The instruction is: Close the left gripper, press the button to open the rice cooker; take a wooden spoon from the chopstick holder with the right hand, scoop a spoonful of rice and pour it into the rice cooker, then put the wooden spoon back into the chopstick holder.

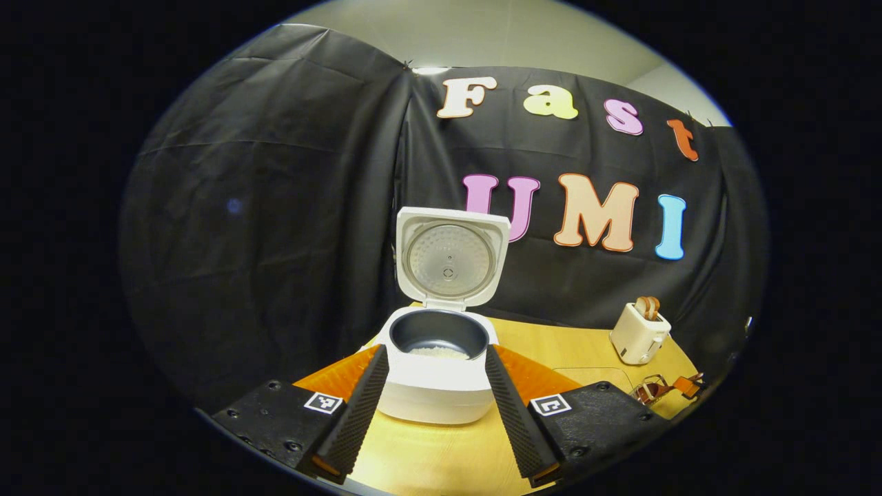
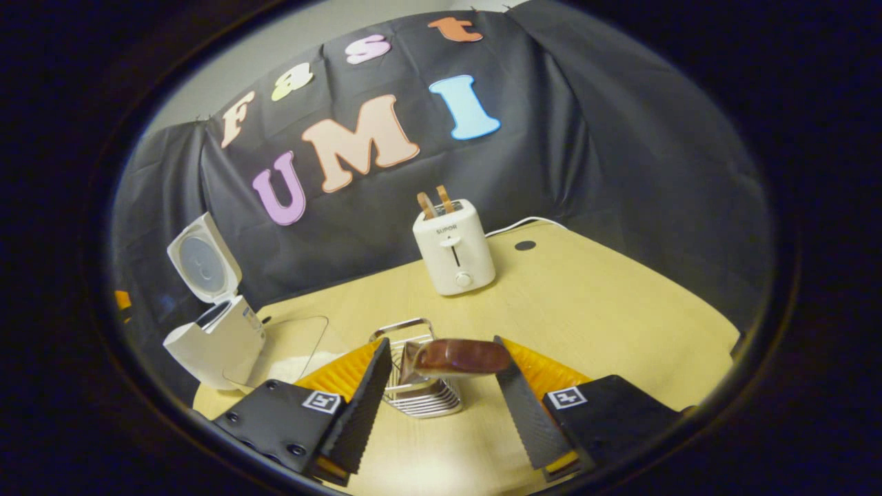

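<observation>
Now the right claw [image 2: 439, 368] is standing wide open around the wooden spoon [image 2: 460, 356] in the chopstick holder [image 2: 417, 393], not pressing it; the left claw [image 1: 436, 372] is gaping wide before the open rice cooker [image 1: 441, 344], rice [image 1: 439, 353] lying inside

We hold the left gripper [image 1: 437, 386] level and low, aimed forward, fingers spread wide apart with nothing pressed between them. Both fingers [image 1: 358, 406] run straight and parallel-ish, angled slightly outward toward the tips. Our right gripper [image 2: 437, 389] tilts a bit downward, jaws also wide apart, gripping nothing; its fingers [image 2: 521, 406] stand apart on either side of the gap. In these views no hand or sleeve can be made out.
</observation>
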